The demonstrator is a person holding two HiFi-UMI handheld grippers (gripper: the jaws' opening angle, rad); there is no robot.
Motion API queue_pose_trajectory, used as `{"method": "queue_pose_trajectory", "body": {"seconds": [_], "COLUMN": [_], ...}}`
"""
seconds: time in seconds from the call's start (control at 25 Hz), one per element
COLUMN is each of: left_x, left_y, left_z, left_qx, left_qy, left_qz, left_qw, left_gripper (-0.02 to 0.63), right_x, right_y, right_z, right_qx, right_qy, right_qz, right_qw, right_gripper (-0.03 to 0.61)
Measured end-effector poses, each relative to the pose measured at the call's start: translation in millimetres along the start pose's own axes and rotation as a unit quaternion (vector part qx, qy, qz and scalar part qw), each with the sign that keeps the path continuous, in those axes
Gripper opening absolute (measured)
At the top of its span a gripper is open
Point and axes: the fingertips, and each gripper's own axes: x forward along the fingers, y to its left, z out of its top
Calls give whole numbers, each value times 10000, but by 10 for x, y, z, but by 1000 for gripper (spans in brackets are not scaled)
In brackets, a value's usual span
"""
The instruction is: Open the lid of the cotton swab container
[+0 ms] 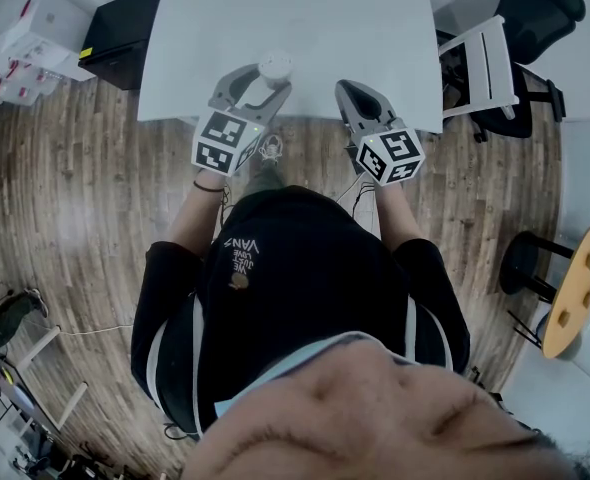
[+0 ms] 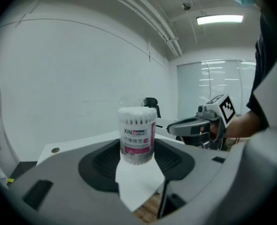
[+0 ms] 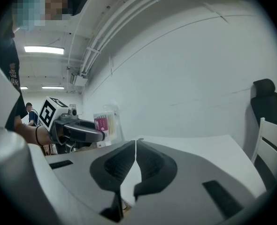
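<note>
Cotton swab container: one cotton swab container (image 2: 137, 135), a clear tub with a pink label (image 2: 137, 140), stands upright between the jaws of my left tongs.
Swabs: a packed bundle of swabs (image 2: 136, 112), white heads up; too many to count.
Lid: one faint clear lid (image 3: 108, 108) shows above the swab heads; I cannot tell how firmly it sits.
Left tongs: my left tongs (image 2: 137, 154) grasp the container, one pad against each side of its lower half.
Right tongs: my right tongs (image 3: 136, 146) are clenched, jaws pressed together with nothing between them. They are just right of my left tongs and apart from the container.
Tongs count: two, one in each hand.
Table: one white table (image 1: 305, 28) lies ahead of both tongs, with the container over its near edge.
Chairs: two, off to the right of my right tongs; one white chair (image 1: 480, 58) and one black office chair (image 1: 540, 8).
</note>
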Motion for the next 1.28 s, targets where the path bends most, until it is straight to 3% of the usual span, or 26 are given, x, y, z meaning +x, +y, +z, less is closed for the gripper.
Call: {"method": "queue_pose_trajectory", "body": {"seconds": [1.28], "left_x": [-80], "left_y": [-24], "left_z": [-87], "left_qx": [-69], "left_qy": [19], "left_qz": [8], "left_qw": [10000], "left_gripper": [233], "right_x": [1], "right_y": [15], "right_z": [-111], "right_qx": [-99], "right_qy": [212], "right_qz": [-146], "right_qw": [9996], "right_gripper": [12]}}
